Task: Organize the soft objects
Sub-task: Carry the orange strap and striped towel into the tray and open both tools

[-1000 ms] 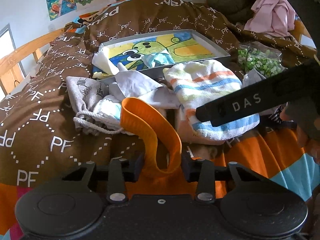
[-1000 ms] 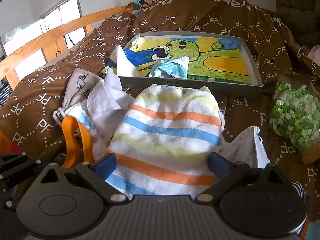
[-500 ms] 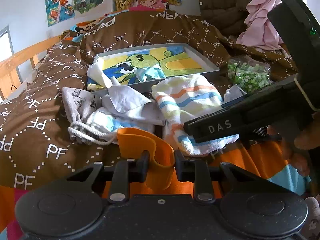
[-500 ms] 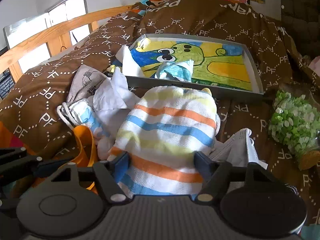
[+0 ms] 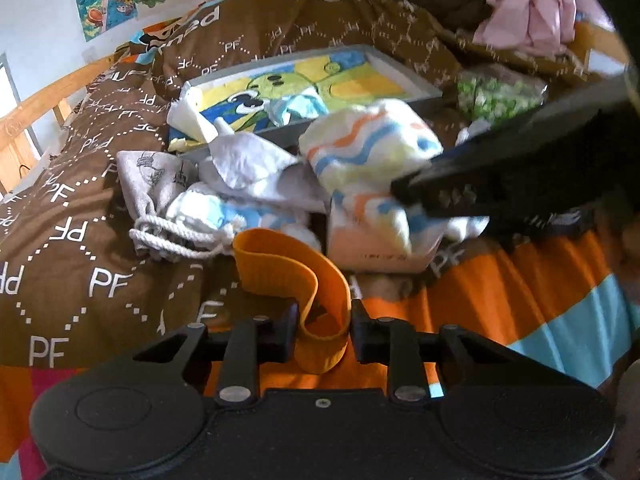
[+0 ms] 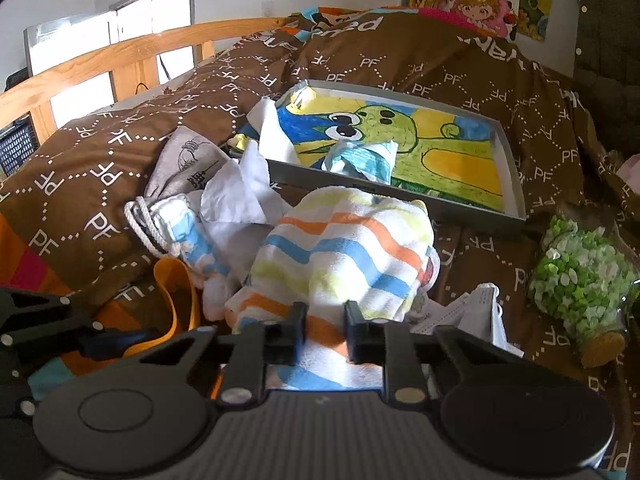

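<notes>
My left gripper (image 5: pixel 322 330) is shut on an orange elastic band (image 5: pixel 286 270), whose loop curls up in front of the jaws; the band also shows in the right wrist view (image 6: pixel 180 296). My right gripper (image 6: pixel 325 330) is shut on the near edge of a striped towel (image 6: pixel 344 252) and bunches it up; the towel also shows in the left wrist view (image 5: pixel 372 152). A grey tray (image 6: pixel 508 168) with a cartoon picture lies behind, with a blue-white cloth (image 6: pixel 360 160) and white paper in it.
A grey drawstring pouch (image 5: pixel 152 172), white tissues (image 5: pixel 248 160) and a blue-white cloth (image 5: pixel 208 212) lie left of the towel. A pale box (image 5: pixel 380 244) sits under it. A face mask (image 6: pixel 476 316) and a bag of green bits (image 6: pixel 576 276) lie right. A wooden rail (image 6: pixel 120 56) runs at the left.
My right gripper closed on the striped towel's near edge and pulled it up into a bunch. My left gripper stayed shut on the orange band, whose loop drooped lower.
</notes>
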A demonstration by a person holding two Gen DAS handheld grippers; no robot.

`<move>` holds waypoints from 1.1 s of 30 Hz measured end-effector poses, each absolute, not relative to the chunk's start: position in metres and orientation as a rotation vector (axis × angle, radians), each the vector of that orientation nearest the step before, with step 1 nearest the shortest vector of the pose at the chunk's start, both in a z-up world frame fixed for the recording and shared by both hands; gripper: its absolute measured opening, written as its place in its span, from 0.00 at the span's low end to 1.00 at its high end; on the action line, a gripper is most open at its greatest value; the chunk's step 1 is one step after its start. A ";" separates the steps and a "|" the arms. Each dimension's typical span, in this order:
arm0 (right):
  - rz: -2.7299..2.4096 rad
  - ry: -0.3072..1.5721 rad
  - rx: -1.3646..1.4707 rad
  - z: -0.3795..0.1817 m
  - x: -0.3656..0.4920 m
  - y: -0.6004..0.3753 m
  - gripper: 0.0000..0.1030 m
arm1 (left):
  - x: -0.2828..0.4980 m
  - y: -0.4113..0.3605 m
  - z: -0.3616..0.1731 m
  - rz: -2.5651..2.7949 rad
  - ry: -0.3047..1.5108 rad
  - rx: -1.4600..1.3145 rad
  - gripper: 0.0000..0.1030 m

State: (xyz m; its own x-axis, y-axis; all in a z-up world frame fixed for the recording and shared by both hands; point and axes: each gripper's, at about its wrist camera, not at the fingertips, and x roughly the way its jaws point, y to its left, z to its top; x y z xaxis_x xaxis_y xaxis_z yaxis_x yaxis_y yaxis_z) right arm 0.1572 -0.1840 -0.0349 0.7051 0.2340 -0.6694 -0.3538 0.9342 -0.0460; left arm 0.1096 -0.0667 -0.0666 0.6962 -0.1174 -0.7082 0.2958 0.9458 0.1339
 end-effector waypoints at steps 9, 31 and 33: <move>0.338 0.609 -0.232 -0.025 0.146 -0.180 0.12 | 0.106 -0.062 -0.058 -0.233 0.720 0.185 0.16; 0.265 0.300 -0.329 0.004 0.125 -0.179 0.12 | 0.096 -0.054 -0.021 -0.209 0.435 0.108 0.16; 0.257 0.278 -0.314 0.007 0.127 -0.181 0.12 | 0.101 -0.050 -0.015 -0.209 0.417 0.086 0.16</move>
State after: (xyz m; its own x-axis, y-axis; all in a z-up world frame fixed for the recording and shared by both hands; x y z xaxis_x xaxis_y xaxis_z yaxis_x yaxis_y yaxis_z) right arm 0.1270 -0.1814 0.0066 0.9295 0.2044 -0.3070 -0.2900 0.9193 -0.2661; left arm 0.1008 -0.0504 -0.0153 0.8933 -0.1835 -0.4102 0.2185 0.9750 0.0397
